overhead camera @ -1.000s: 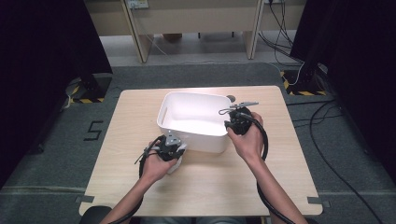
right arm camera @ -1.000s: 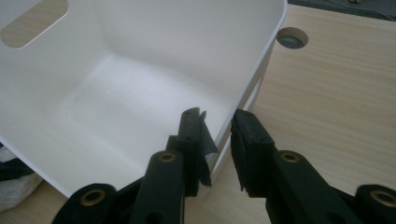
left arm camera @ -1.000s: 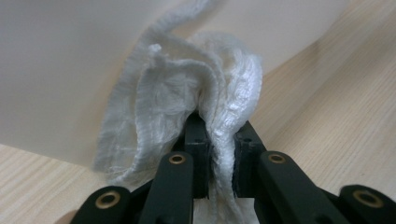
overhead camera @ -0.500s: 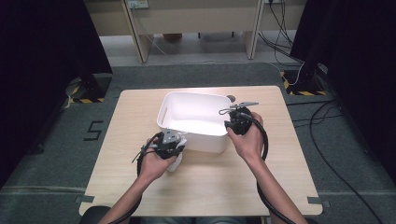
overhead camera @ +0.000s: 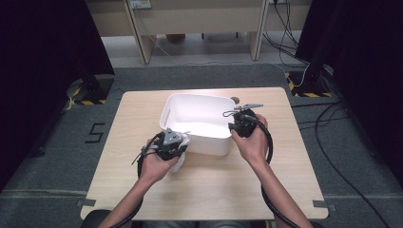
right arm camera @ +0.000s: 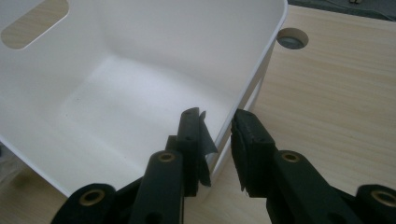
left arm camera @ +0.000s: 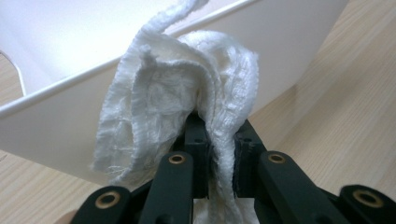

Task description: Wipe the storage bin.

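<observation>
A white plastic bin (overhead camera: 199,97) stands in the middle of the wooden table (overhead camera: 214,190). My left gripper (overhead camera: 177,142) is at the bin's near left corner, shut on a crumpled white cloth (overhead camera: 181,163). In the left gripper view the cloth (left arm camera: 177,102) bunches up above the left gripper (left arm camera: 219,135), right in front of the bin's outer wall (left arm camera: 289,42). My right gripper (overhead camera: 236,124) is at the bin's right side. In the right gripper view the right gripper (right arm camera: 215,121) straddles the bin's wall (right arm camera: 140,46), one jaw inside and one outside, shut on the rim.
A round cable hole (right arm camera: 292,38) lies in the table just beyond the bin's far right corner. The bin has a handle slot (right arm camera: 35,23) in its far wall. Dark curtains flank the table, with cables on the floor (overhead camera: 328,118) to the right.
My left gripper has lifted a little with the cloth, closer to the bin's rim. The right gripper and the bin have stayed in place.
</observation>
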Motion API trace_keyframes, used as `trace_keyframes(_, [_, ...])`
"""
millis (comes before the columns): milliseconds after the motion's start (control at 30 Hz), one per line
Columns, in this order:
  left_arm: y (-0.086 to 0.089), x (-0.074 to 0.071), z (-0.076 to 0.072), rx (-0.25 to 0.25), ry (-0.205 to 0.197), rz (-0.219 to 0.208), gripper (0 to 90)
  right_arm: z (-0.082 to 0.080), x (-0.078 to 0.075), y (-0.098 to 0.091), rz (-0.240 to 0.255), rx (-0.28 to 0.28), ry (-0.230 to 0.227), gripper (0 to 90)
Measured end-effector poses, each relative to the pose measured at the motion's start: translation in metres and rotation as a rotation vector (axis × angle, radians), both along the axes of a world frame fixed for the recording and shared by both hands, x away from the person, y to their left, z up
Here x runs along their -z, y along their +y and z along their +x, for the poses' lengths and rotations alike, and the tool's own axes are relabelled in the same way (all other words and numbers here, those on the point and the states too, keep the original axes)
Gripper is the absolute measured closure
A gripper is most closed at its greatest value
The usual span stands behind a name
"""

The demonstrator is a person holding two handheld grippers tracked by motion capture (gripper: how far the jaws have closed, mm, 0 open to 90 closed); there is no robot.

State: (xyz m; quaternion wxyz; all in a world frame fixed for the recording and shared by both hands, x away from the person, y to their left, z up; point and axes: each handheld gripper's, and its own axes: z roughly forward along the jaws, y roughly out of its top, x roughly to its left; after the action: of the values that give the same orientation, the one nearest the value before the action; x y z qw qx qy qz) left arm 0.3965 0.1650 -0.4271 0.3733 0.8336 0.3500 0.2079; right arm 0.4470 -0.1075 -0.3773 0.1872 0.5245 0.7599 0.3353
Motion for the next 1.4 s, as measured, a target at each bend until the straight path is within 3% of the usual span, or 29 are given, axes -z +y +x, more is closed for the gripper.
trace_keyframes(1400, [-0.012,-0.005,-0.002,0.024,-0.015,0.008,79.7,0.0,0.0,-0.001,0.01,0.005,0.002,73.5])
